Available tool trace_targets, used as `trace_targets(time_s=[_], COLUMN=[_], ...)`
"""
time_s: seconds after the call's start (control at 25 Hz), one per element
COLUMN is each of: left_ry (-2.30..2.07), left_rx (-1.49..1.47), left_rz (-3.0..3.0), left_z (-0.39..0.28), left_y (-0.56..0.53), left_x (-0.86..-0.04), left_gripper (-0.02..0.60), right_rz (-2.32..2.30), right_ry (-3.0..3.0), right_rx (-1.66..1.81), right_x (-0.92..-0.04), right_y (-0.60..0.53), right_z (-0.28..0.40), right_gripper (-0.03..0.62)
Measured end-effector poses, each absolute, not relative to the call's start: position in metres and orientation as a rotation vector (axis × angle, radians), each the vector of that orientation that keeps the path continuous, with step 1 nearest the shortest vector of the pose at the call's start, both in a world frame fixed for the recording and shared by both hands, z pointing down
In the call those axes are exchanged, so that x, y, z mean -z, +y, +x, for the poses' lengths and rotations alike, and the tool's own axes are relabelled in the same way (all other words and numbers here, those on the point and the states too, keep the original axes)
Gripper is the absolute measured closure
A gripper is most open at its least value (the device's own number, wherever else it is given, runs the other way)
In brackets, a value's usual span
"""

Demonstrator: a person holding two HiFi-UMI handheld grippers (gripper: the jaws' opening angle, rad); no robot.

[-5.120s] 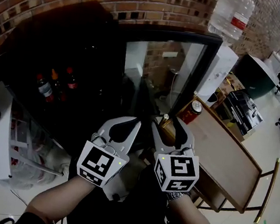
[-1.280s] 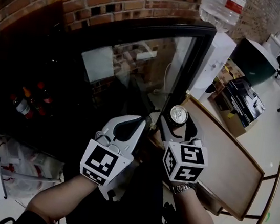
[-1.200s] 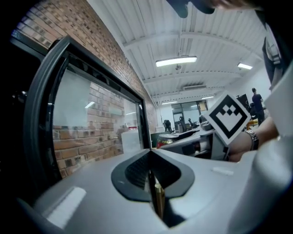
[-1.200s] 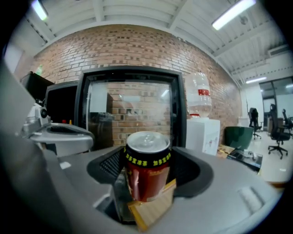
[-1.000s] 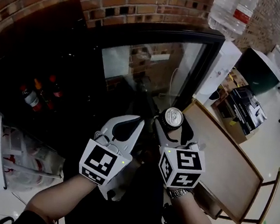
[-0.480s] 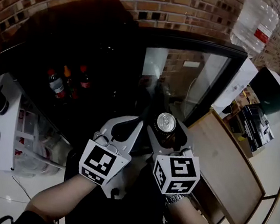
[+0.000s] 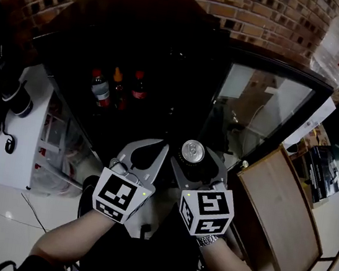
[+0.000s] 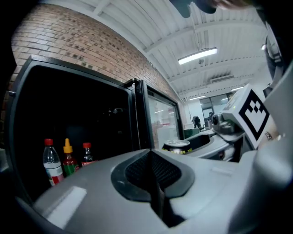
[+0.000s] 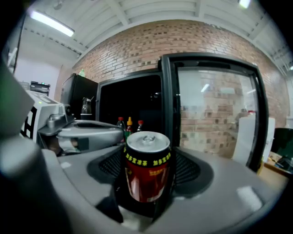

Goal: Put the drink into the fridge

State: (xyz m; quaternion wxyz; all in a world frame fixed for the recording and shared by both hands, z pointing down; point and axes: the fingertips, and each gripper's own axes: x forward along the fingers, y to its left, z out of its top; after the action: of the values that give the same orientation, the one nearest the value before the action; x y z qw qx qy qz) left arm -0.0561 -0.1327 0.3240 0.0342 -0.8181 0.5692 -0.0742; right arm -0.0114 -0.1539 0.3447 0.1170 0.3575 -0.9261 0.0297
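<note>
As seen from the head view: holding a red drink can upright in the right tool, in front of the open fridge and not yet inside it. With the left tool just beside, empty. Three bottles standing inside, glass door swung out to the right.

From the left gripper view: jaws pressed together on nothing, bottles at left, can top beyond at right.

From the right gripper view: jaws clamped on the can's sides, dark fridge opening behind.
</note>
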Motion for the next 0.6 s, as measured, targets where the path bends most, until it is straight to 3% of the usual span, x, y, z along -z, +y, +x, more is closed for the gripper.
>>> trace_targets(time_s=[0.6], left_ry=[2.060], left_rx=[0.262], left_rz=[-2.393], left_z=[-0.158], left_y=[-0.098], left_x=[-0.366], left_gripper=[0.578], right_rz=[0.725], right_ry=[-2.751], right_rx=[-0.090], right_x=[-0.409], right_y=[-0.145], right_z=[-0.129], right_gripper=[0.272])
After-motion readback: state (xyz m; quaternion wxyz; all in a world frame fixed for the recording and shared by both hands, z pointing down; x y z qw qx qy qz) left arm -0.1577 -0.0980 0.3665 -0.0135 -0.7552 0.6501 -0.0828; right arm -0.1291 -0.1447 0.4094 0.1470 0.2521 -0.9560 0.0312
